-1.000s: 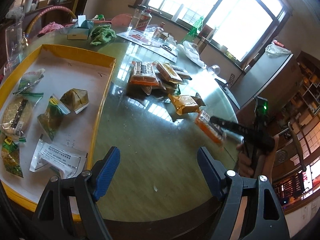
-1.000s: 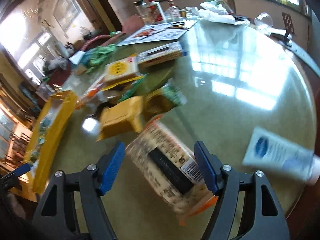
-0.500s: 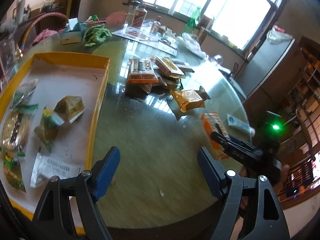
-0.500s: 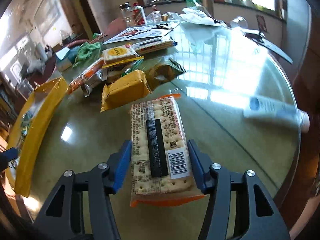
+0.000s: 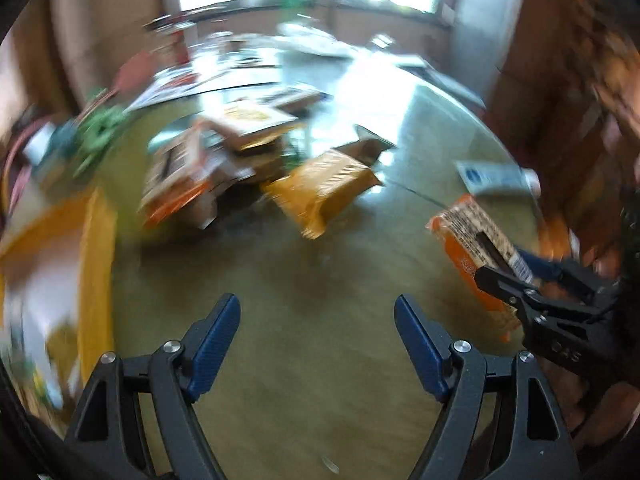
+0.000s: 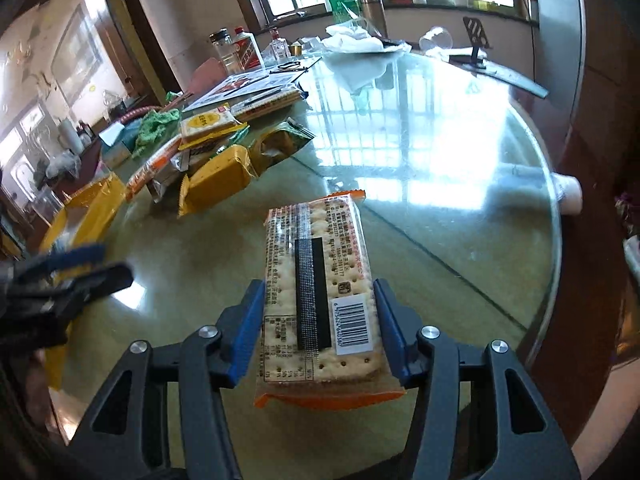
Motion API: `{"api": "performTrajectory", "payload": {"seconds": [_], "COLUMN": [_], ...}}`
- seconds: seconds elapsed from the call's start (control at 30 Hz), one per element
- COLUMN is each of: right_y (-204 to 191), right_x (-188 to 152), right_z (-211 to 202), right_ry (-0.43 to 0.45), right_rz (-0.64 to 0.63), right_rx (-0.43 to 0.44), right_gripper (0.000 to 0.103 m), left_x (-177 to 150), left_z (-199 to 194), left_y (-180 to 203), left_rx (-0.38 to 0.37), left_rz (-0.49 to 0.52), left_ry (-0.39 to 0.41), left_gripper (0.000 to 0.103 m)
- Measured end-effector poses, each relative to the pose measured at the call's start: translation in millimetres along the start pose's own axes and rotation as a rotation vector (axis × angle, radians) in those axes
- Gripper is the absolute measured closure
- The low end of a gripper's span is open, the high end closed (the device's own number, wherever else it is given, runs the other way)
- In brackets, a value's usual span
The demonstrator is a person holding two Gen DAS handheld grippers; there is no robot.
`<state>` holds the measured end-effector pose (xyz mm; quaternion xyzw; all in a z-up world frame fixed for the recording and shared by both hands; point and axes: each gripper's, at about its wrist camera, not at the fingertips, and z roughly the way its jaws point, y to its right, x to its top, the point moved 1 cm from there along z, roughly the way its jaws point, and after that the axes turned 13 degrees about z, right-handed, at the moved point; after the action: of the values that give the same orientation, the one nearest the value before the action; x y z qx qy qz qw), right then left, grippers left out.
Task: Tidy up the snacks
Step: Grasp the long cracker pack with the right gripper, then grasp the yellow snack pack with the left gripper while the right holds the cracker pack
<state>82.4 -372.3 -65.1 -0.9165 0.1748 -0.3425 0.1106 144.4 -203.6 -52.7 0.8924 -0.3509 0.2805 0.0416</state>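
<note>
Left view: left gripper (image 5: 318, 354) jaws apart, empty, over bare table (image 5: 304, 400); picture blurred. Cracker pack (image 5: 476, 248) sits in the right gripper (image 5: 516, 280) at right; snack pile (image 5: 256, 152) beyond, yellow tray (image 5: 94, 264) at left.

Right view: right gripper (image 6: 318, 328) jaws have just closed, clamped on the cracker pack (image 6: 316, 296). Step: pick-up made. Next, probably, carry it across to the tray (image 6: 86, 204), clearing the pile.

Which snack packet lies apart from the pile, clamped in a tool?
The orange-edged clear cracker packet, clamped in the right tool; others stay heaped.
</note>
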Motion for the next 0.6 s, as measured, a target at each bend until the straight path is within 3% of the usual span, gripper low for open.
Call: {"api": "performTrajectory", "payload": {"seconds": [0.27, 0.43, 0.53, 0.6], "right_y": [12.7, 19.4, 20.8, 20.1], "right_x": [0.8, 0.7, -0.8, -1.6], "right_z": [-3.5, -5.1, -6.0, -6.1], "right_ry": [0.001, -0.005, -0.006, -0.005], "right_rz": [0.014, 0.033, 0.040, 0.039], "right_rx": [0.072, 0.133, 0.149, 0.151], "right_gripper": [0.048, 0.048, 0.048, 0.048], "left_x": [61.8, 84.6, 86.1, 80.5], "left_z": [32.2, 50.4, 71.1, 76.5], "left_y": [-17.2, -7.3, -5.3, -1.8], "left_rx": [-0.072, -0.040, -0.019, -0.047], "left_rz": [0.109, 0.247, 0.295, 0.289], "left_ry": [0.011, 0.044, -0.005, -0.049], "left_gripper": [0.024, 0.024, 0.025, 0.039]}}
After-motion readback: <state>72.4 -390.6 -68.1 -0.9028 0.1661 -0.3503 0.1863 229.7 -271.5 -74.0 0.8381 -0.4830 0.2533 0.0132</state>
